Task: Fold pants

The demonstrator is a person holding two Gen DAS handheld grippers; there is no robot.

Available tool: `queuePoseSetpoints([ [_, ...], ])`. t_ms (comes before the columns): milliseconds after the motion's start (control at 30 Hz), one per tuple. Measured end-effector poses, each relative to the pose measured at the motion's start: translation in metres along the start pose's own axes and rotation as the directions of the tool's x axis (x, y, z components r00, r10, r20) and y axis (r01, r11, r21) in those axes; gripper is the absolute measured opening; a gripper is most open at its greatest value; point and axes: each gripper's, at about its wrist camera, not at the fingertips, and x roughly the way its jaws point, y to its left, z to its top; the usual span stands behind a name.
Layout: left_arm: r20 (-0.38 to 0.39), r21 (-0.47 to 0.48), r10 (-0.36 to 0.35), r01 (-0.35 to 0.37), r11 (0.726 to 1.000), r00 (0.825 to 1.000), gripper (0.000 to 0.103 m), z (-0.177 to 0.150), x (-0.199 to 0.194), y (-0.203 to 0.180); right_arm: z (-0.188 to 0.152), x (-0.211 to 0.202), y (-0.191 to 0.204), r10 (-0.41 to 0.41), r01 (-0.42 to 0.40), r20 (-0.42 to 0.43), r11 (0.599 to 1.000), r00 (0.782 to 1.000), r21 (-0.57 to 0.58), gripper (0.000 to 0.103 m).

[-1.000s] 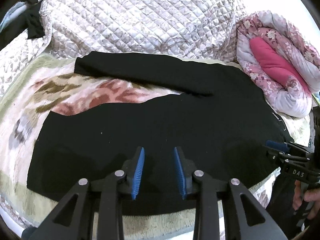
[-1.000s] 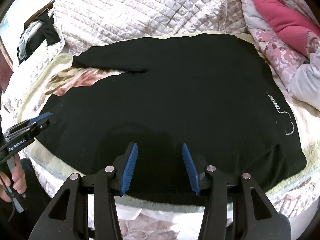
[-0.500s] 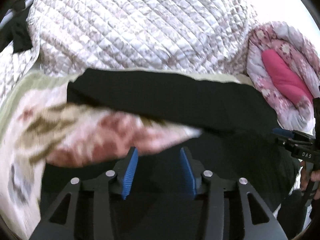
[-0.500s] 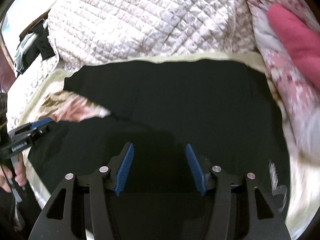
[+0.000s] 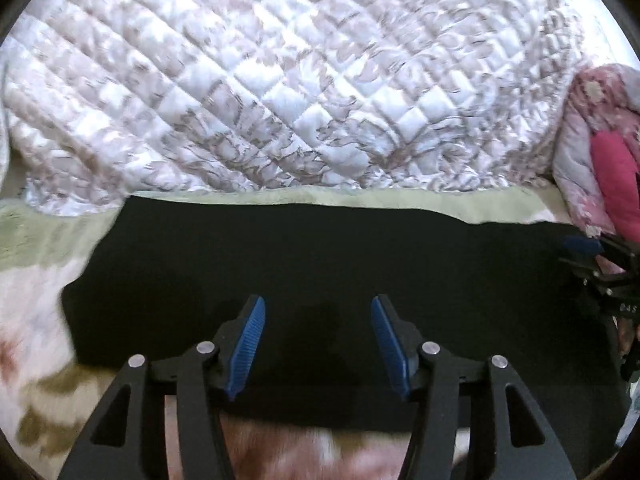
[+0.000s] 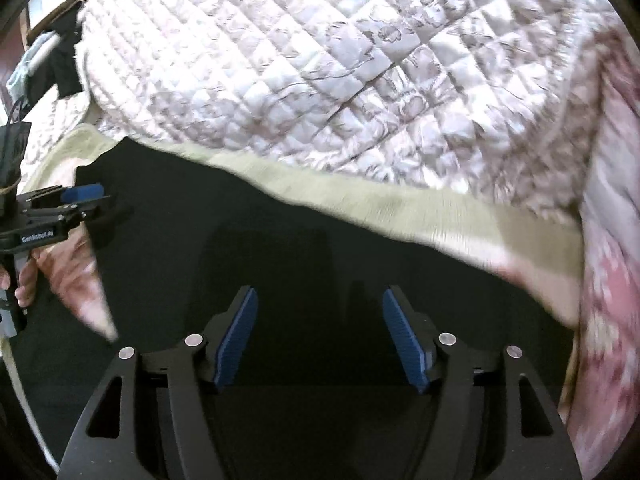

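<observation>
The black pants point(image 5: 320, 256) lie spread flat on a floral blanket point(image 5: 36, 320) on the bed. In the left wrist view my left gripper point(image 5: 316, 344) is open and empty, low over the far pant leg near its left end. In the right wrist view the pants point(image 6: 320, 248) fill the lower half. My right gripper point(image 6: 320, 336) is open and empty above the waist part. The left gripper also shows at the left edge of the right wrist view point(image 6: 76, 196); the right gripper shows at the right edge of the left wrist view point(image 5: 588, 252).
A white quilted bedspread point(image 5: 280, 80) covers the bed beyond the pants. A rolled pink floral quilt point(image 5: 608, 152) lies at the right. Dark clothes point(image 6: 60, 64) hang at the far left. The blanket's pale green border point(image 6: 380, 208) runs along the pants' far edge.
Both grippers have moved forward across the pants toward the far leg and far edge, and their jaws have opened wider. The pants have not moved.
</observation>
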Motion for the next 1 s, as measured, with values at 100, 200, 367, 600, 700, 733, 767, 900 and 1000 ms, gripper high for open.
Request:
queuePoseSetpoints([
  [100,-0.022,0.004,0.008,-0.007,1.0,1.0,0.058,0.005,0.021,0.001,0.015,0.026,-0.011,-0.018,0.017,-0.033,1.0,0.999,-0.017,0.066],
  [200,-0.004,0.042,0.042,-0.042,0.998,0.999,0.063,0.004,0.031,-0.005,0.02,0.054,-0.015,-0.02,0.017,-0.084,0.999,0.996,-0.036,0.066],
  [367,0.005,0.117,0.158,-0.158,0.98,0.987,0.047,0.004,0.041,-0.021,0.026,0.065,-0.009,0.024,-0.028,-0.104,0.999,0.994,-0.043,0.037],
  [600,0.024,0.117,0.142,-0.144,0.983,0.99,0.005,0.017,0.019,-0.023,0.024,0.009,0.025,-0.013,0.013,-0.006,0.994,1.0,-0.108,0.006],
  [700,0.067,0.081,0.103,-0.108,0.991,0.992,0.004,0.01,-0.017,-0.02,0.01,-0.048,0.035,0.011,-0.001,0.093,0.995,0.996,-0.101,0.006],
  [733,0.082,0.068,0.092,-0.098,0.993,0.992,0.004,0.006,-0.028,-0.021,0.0,-0.069,0.04,0.026,-0.014,0.122,0.995,0.992,-0.098,0.006],
  [767,0.102,0.049,0.072,-0.078,0.996,0.992,0.004,-0.002,-0.044,-0.021,-0.005,-0.079,0.045,0.035,-0.022,0.139,0.995,0.99,-0.098,0.006],
  [900,0.153,-0.002,0.007,-0.007,1.0,0.988,0.004,-0.049,-0.101,-0.021,-0.062,-0.134,0.066,0.074,-0.061,0.183,0.995,0.98,-0.077,0.006],
  [1000,0.139,-0.037,-0.036,0.041,0.998,0.99,0.005,-0.095,-0.128,-0.016,-0.116,-0.151,0.08,0.086,-0.08,0.155,0.996,0.984,-0.045,0.006],
])
